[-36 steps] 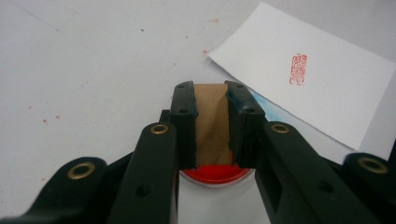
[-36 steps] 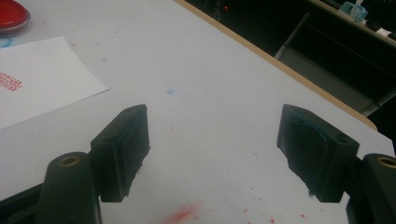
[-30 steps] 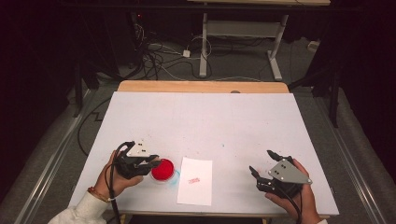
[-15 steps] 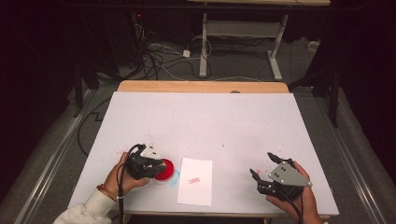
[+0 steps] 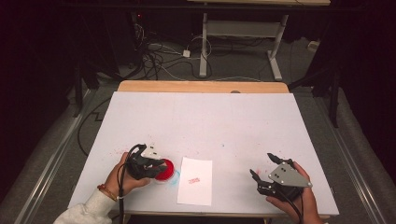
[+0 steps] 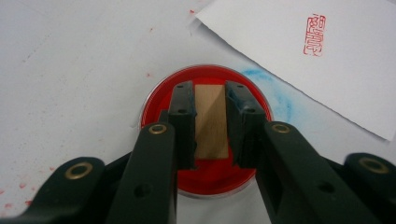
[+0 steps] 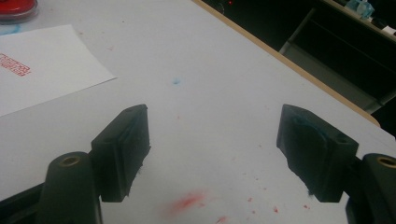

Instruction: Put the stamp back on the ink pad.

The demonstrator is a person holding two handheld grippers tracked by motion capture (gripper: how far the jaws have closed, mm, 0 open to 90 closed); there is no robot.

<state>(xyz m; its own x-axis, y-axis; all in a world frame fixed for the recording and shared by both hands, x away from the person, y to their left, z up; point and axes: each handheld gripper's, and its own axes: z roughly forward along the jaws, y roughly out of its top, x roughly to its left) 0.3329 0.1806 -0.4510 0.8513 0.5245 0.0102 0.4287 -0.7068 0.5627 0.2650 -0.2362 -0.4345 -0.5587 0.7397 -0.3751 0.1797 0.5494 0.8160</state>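
Note:
A round red ink pad (image 5: 164, 170) (image 6: 205, 88) lies near the table's front left. My left gripper (image 5: 152, 167) (image 6: 210, 123) is shut on a small wooden stamp block (image 6: 210, 122), held down onto the pad's red surface. To the pad's right lies a white sheet of paper (image 5: 195, 181) (image 6: 285, 51) (image 7: 28, 79) bearing a red stamp mark (image 5: 192, 179) (image 6: 315, 34) (image 7: 14, 64). My right gripper (image 5: 264, 167) (image 7: 215, 154) stands open at the front right, with nothing between its jaws, just above the bare tabletop.
The white tabletop (image 5: 205, 126) carries scattered red ink specks and a blue smudge (image 6: 275, 86) beside the pad. A wooden strip (image 5: 201, 87) runs along the table's far edge. Beyond it are cables and desk legs on a dark floor.
My left gripper has moved right and down over the ink pad, bringing the wooden stamp onto it. The right gripper has stayed put.

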